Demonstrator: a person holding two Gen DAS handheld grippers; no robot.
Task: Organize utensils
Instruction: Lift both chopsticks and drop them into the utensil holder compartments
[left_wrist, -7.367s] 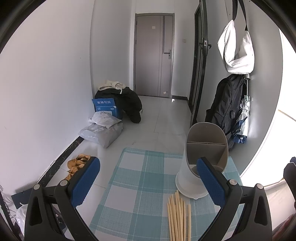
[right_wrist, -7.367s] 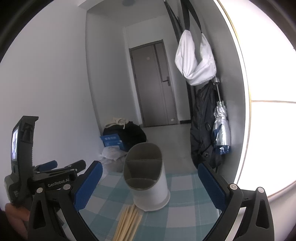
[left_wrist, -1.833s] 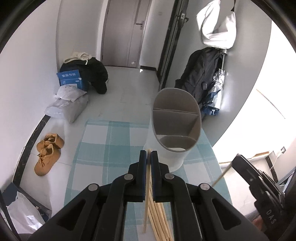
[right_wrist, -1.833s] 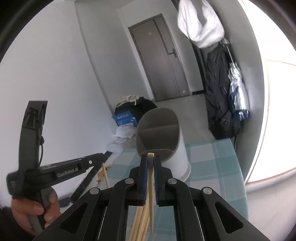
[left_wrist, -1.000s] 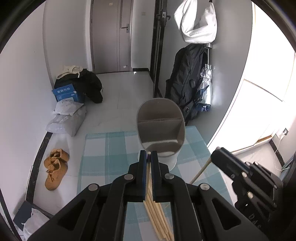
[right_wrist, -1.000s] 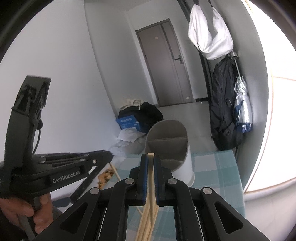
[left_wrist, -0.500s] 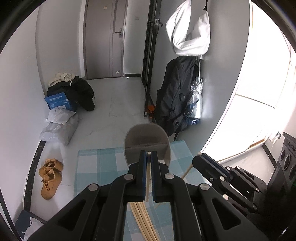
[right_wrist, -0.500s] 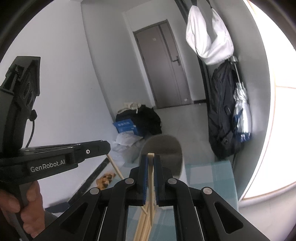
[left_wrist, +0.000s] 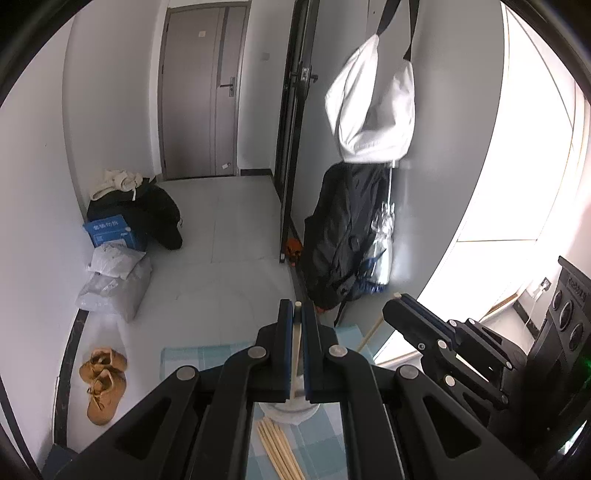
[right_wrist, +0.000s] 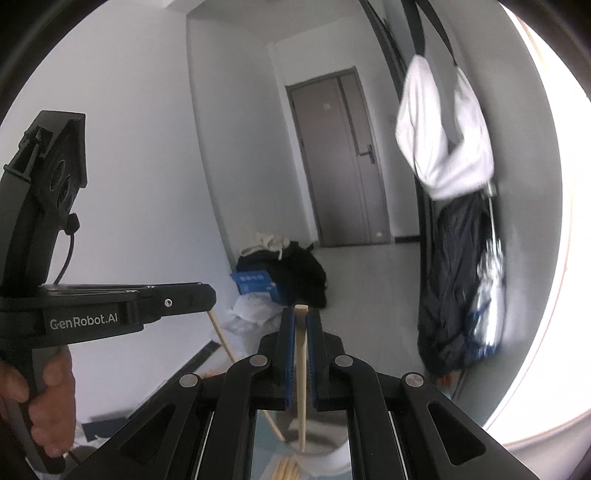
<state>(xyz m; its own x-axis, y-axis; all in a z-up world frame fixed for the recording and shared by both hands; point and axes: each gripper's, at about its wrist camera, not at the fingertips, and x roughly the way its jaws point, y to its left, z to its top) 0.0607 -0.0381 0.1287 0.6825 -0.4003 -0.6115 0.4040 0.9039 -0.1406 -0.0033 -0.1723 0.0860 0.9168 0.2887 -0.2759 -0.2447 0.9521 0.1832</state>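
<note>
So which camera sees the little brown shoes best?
The left wrist view: the brown shoes lie in plain sight on the floor beside the wall. In the right wrist view they are only a tiny brown speck behind the gripper's fingers.

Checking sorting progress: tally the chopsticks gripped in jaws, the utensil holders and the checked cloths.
Chopsticks gripped in jaws: 2 (left chopstick in left gripper, right chopstick in right gripper)
Utensil holder: 1
Checked cloth: 1
Total: 4
</note>
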